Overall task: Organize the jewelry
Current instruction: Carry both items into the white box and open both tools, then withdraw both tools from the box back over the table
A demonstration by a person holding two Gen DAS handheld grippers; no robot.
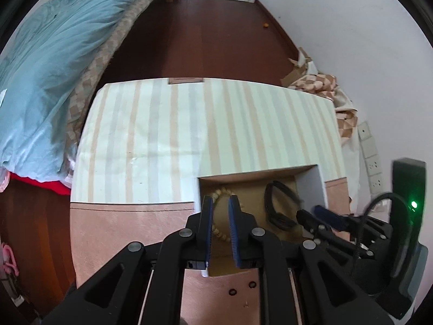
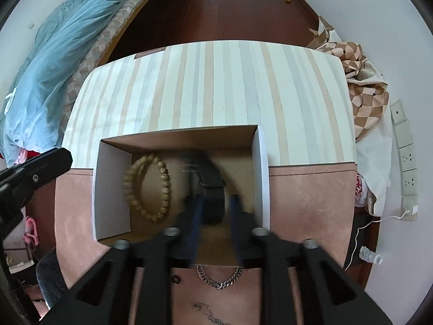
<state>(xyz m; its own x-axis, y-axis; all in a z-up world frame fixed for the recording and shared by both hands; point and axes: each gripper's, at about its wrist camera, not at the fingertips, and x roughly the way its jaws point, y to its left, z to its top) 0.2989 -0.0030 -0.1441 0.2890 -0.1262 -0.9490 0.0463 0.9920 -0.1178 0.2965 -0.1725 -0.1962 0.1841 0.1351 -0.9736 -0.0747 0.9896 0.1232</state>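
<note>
Below the box (image 2: 178, 135) — silver chain (image 2: 219, 280), right view only, both grippers' jaws apart, empty.

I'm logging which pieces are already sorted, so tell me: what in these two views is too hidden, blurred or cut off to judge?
- Right wrist view: the right gripper is motion-blurred; whether it grips the black band is unclear.
- Right wrist view: the silver chain on the table is partly hidden behind the gripper.
- Left wrist view: the left gripper covers part of the beaded bracelet.
- Left wrist view: the box front is hidden by both grippers.
</note>
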